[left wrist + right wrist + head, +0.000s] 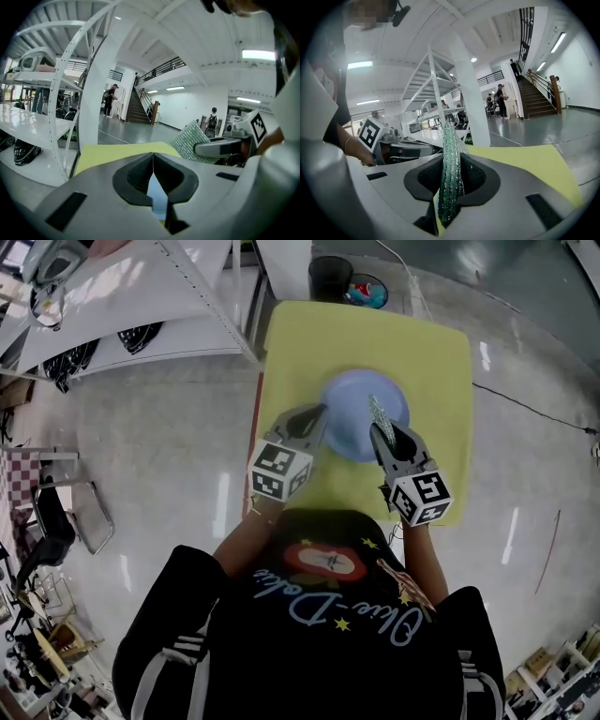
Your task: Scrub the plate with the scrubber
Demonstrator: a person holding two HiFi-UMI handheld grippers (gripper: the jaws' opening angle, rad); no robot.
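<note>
The setting is a large public hall of an institutional building. A polished grey floor spreads wide, and a broad staircase climbs to a railed mezzanine. Strip lights line the high ceiling, white metal shelving flanks a small yellow table, and a person with a backpack stands farther off.

You are wearing a black top with white-striped sleeves; your grey left gripper and right gripper are bearing checkered marker cubes.
</note>
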